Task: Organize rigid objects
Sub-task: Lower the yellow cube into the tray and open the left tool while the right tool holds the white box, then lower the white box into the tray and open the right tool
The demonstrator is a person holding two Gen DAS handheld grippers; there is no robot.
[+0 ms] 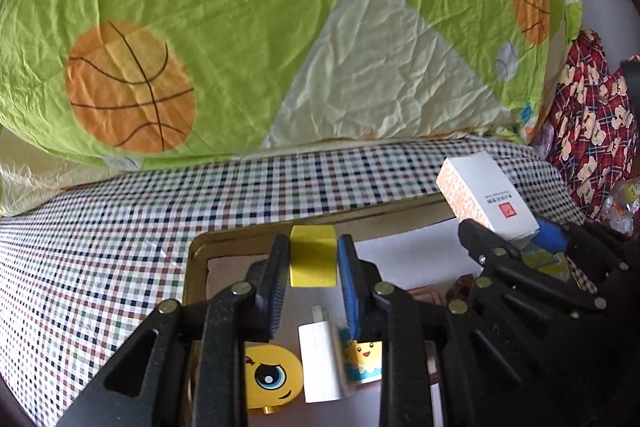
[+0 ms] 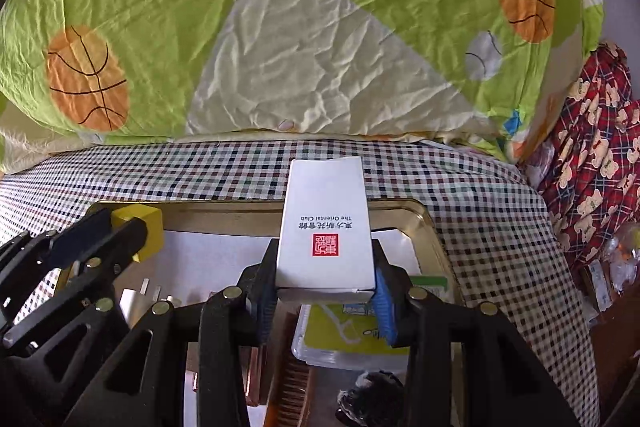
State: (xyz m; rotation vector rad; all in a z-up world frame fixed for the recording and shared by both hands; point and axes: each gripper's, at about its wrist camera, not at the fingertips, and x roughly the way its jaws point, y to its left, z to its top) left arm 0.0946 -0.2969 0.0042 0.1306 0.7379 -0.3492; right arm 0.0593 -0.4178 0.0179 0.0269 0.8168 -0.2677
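Right wrist view: a big crumpled green-and-cream quilt point(image 2: 280, 27) with orange basketballs fills the back, a checked sheet point(image 2: 480, 195) lies under a gold-rimmed tray point(image 2: 430, 227), and above that tray the right gripper point(image 2: 326, 287) is clamped on a tall white box point(image 2: 326, 223), smooth card with a red seal stamp and small black lettering, held upright off the tray. Left wrist view: the left gripper point(image 1: 314, 259) squeezes a small plain yellow block point(image 1: 312, 255) over the tray's far left corner, and below it lie a round yellow cartoon-face toy point(image 1: 270, 375) and a white plug adapter point(image 1: 320, 359).
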